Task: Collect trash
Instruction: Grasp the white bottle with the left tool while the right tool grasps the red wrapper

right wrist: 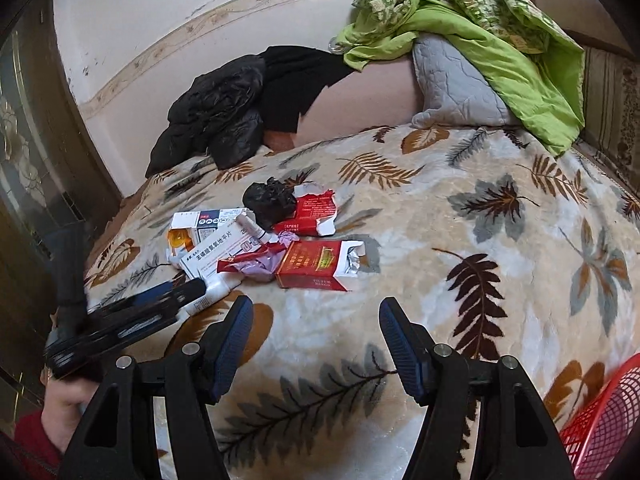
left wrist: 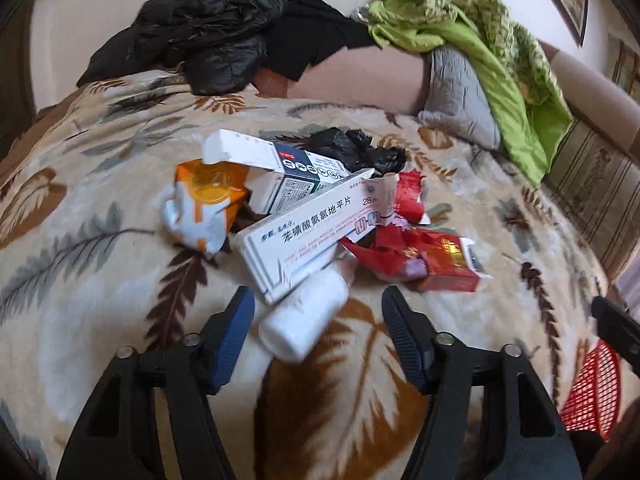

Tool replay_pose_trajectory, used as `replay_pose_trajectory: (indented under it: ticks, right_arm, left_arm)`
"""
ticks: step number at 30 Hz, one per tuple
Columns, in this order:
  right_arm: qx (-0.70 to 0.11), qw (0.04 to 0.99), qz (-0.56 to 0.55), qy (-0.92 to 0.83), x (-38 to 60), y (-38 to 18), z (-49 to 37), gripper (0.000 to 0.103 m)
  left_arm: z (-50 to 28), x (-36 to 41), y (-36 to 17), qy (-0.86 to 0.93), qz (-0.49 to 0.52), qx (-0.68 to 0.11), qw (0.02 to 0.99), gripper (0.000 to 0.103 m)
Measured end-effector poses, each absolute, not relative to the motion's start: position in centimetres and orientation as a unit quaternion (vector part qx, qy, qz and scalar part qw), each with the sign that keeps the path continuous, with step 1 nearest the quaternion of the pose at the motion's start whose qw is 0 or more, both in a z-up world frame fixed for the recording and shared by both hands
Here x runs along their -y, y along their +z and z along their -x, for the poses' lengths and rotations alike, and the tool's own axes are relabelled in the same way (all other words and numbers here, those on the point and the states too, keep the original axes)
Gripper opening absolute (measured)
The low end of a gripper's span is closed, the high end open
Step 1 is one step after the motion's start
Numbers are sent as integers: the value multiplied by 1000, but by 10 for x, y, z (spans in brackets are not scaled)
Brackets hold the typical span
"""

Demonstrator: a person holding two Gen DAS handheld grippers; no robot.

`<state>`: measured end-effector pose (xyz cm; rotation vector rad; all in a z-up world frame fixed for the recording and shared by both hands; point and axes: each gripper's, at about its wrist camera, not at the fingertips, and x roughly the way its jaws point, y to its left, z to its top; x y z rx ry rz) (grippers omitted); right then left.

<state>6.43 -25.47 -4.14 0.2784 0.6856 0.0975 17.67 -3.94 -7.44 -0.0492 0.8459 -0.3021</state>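
a: so, where do the hands stand?

b: left gripper points down at the near edge of the trash pile, jaws partly open. a white bottle lies on its side between the blue pads; it looks blurred, and i can't see the pads pressing on it. from the right wrist view the same gripper comes in low from the left, its tip at that bottle, with a hand and a red sleeve behind it.

a: and the right one?

b: right gripper hangs over bare blanket, jaws wide, nothing in them, well short of the pile.

a: what's the trash like?

b: a loose heap in the middle of the leaf-print blanket. a long white medicine box lies slantwise, its near end over the bottle. behind it, a second white box with its flap open, an orange and white carton to its left, a crumpled black bag at the far side. to the right, torn red wrappers and a red cigarette pack, opened.

a: any bin?

b: a red mesh basket at the lower right edge, apart from the heap.
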Motion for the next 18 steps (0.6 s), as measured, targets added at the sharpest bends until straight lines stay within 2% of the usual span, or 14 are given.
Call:
replay_pose_trajectory:
  ticks: [1, 3, 8, 10, 18]
  right_arm:
    - [-333, 932, -135, 47, 255, -41, -63, 70]
    - [-332, 933, -132, 45, 255, -40, -62, 70]
    - [-337, 931, -133, 45, 255, -42, -65, 70]
    - [-339, 930, -132, 47, 253, -43, -66, 70]
    - [-363, 918, -144, 70, 241, -51, -86, 71]
  left_arm:
    - [-182, 43, -78, -148, 20, -415, 898, 50]
    - [-190, 49, -88, -150, 12, -428, 891, 34]
    - [-192, 66, -103, -159, -25, -443, 882, 33]
    - [-187, 70, -103, -153, -48, -436, 885, 29]
    - [-153, 51, -90, -144, -34, -426, 893, 29]
